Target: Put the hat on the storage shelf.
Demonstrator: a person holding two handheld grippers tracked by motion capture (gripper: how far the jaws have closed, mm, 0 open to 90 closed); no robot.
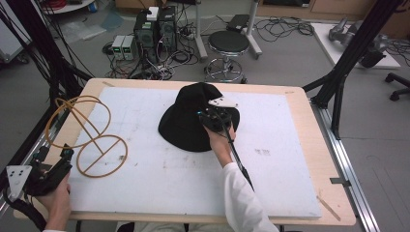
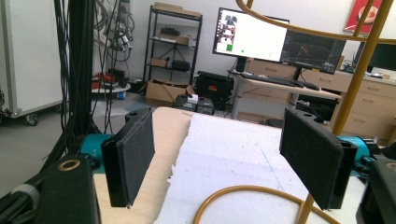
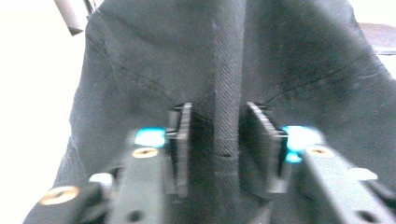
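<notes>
Black hat (image 1: 191, 121) bears no readable label; right tool (image 3: 218, 144) straddles its fold, left tool (image 2: 224, 161) spread.

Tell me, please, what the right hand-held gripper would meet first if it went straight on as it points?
The black hat: a raised fold of its fabric already stands between the right hand-held gripper's open jaws, so it would likely meet that cloth at once.

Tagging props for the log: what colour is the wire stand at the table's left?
Mustard yellow; the wire stand shows best in the high view.
</notes>
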